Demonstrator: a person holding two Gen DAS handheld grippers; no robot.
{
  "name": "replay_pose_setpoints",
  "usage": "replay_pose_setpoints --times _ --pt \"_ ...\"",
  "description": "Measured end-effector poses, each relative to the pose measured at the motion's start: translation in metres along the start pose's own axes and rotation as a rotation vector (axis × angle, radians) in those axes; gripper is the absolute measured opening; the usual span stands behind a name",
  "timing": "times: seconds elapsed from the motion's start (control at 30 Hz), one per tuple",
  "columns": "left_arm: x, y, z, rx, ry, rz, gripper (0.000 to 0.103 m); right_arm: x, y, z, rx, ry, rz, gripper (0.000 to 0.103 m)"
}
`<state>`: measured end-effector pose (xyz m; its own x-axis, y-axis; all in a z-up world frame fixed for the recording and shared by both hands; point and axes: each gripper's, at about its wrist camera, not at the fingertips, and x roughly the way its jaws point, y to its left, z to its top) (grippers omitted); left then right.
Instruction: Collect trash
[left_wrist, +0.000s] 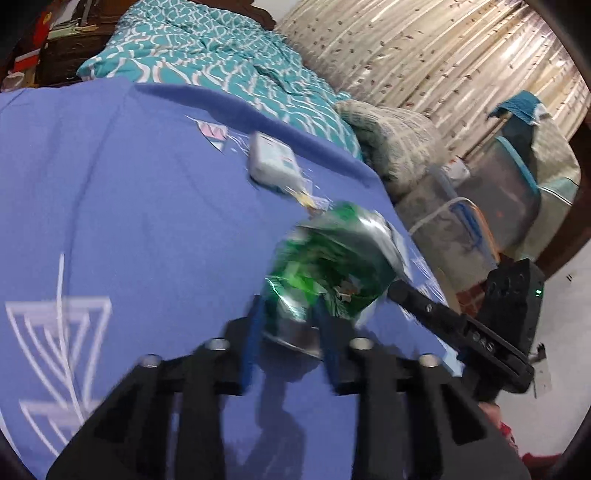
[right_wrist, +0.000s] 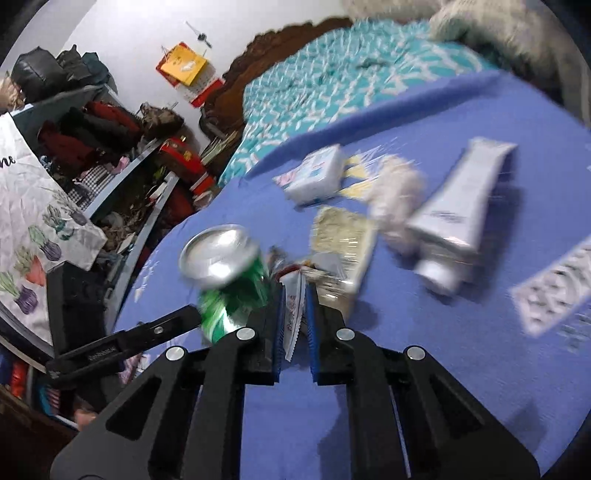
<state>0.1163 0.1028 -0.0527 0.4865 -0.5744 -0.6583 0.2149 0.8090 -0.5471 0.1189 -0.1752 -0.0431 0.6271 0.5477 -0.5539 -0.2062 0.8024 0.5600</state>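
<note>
My left claw is clamped on the green can (blurred, tilted), held over the blue cloth. My right claw is pinched shut on a thin wrapper. From it, the can sits at ten o'clock, a white tube at two.

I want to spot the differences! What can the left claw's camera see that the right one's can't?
Only the left view: curtain and storage bins. Only the right view: white tube, clothes rack, and the wrapper the right claw pinches. Both: green can in the left claw, white box, blue cloth, teal blanket.
</note>
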Motion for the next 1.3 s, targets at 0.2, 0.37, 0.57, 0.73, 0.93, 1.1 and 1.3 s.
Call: replay_pose_setpoints --times 0.2,0.37,0.57,0.73,0.93,1.1,1.3 --pt "-0.009 -0.032 -0.015 0.126 0.005 0.031 0.065 -0.045 -0.044 -0.016 0.046 -0.051 -0.08 0.013" --pt "-0.011 -0.054 0.0 0.24 -0.032 0.064 0.072 -0.06 -0.075 -0.027 0.169 -0.041 -0.038 0.016" --pt "-0.004 -0.074 -0.008 0.235 0.04 -0.014 0.073 -0.067 -0.07 -0.038 0.16 -0.054 -0.06 0.034" --pt "-0.019 -0.075 -0.038 0.223 0.053 -0.038 0.085 -0.051 -0.048 -0.056 0.097 -0.017 -0.078 0.037" --pt "-0.024 -0.064 -0.059 0.175 0.116 -0.085 0.088 -0.058 -0.042 -0.057 0.067 0.005 -0.018 0.037" --pt "-0.003 -0.068 -0.06 0.244 0.209 -0.113 0.088 -0.077 -0.041 -0.068 0.032 0.049 0.063 0.037" --pt "0.043 -0.071 -0.046 0.333 0.406 -0.194 0.088 -0.085 -0.043 -0.101 0.026 0.199 0.201 0.038"
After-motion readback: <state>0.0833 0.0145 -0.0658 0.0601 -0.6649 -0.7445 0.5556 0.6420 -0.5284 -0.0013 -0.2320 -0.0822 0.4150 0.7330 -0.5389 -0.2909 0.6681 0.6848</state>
